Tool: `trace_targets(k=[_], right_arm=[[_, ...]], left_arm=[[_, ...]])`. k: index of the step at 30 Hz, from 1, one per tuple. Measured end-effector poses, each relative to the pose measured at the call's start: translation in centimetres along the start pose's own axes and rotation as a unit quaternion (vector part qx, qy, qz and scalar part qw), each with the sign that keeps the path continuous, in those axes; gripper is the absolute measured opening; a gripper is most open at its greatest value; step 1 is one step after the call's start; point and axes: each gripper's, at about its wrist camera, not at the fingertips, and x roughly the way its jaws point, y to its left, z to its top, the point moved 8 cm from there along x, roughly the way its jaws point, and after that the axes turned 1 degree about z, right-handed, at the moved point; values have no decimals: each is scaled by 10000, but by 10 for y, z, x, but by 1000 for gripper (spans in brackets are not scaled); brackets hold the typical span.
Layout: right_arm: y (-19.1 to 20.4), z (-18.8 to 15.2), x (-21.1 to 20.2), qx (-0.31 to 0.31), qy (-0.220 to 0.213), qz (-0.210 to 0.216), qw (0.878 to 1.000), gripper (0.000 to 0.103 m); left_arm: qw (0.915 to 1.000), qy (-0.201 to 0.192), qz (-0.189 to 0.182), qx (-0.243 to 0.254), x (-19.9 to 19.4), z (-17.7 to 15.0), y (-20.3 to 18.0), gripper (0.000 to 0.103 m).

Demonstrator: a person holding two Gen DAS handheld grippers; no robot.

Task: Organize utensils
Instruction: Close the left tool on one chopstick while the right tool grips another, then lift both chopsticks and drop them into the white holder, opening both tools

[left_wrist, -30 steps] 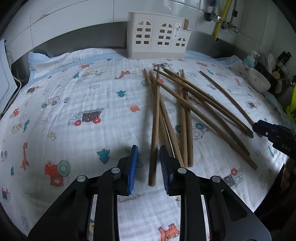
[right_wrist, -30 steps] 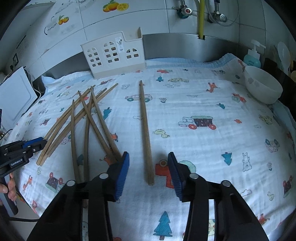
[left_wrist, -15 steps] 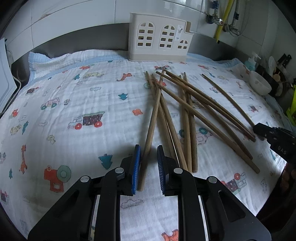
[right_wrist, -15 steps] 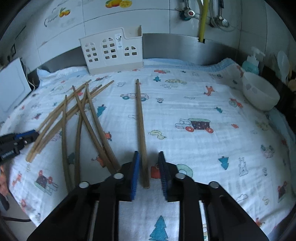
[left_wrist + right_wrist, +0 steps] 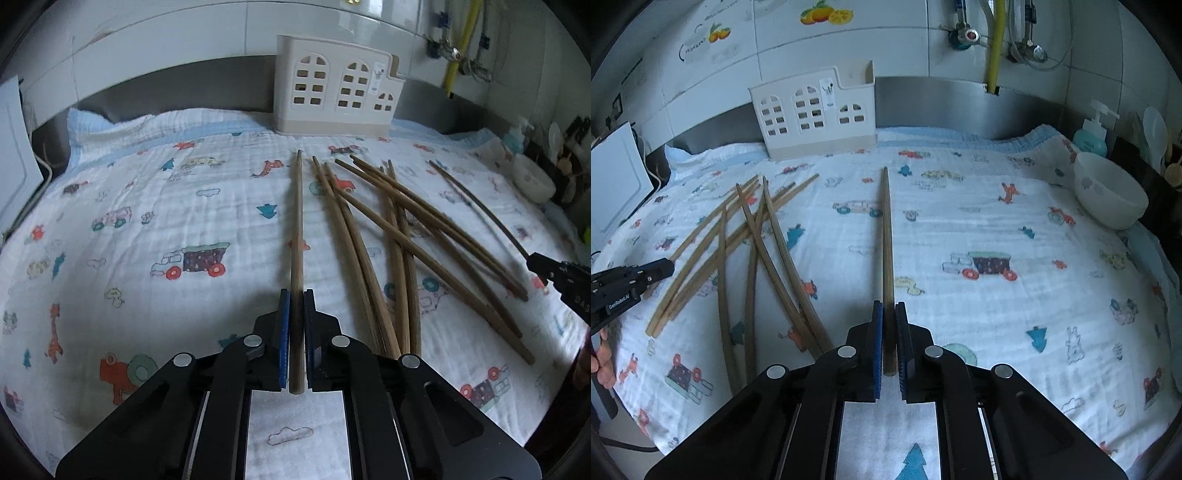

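My left gripper [image 5: 296, 295] is shut on a wooden chopstick [image 5: 297, 229] that points straight ahead toward the white house-shaped utensil holder [image 5: 334, 88]. Several more chopsticks [image 5: 399, 236] lie crossed on the cloth to its right. My right gripper [image 5: 889, 306] is shut on another chopstick [image 5: 886, 236], also pointing ahead. In the right wrist view the holder [image 5: 816, 114] stands at the back left, and the loose pile [image 5: 746, 243] lies to the left. Each gripper's tip shows at the edge of the other view: the right one [image 5: 554, 269], the left one [image 5: 631, 277].
A printed cloth [image 5: 997, 229] covers the counter. A white bowl [image 5: 1108, 195] and a soap bottle [image 5: 1093, 133] stand at the right edge. A white appliance [image 5: 613, 177] stands at the left. Tiled wall and pipes [image 5: 993, 40] are behind.
Both grippers went from open to shut, each closing on one chopstick. The left gripper's chopstick swung out of the pile and now lines up straight ahead.
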Motion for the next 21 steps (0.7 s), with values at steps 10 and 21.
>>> trace_targets(k=[10,21], right_arm=[[5,38,-36,-73,-534,153,9984,6],[25,100,-64,-441,-910,602,9931,6]], left_arm=[[9986,-312,-314,-283,-19,5,10,6],[9971,-646,-400,102,-49,40,6,5]])
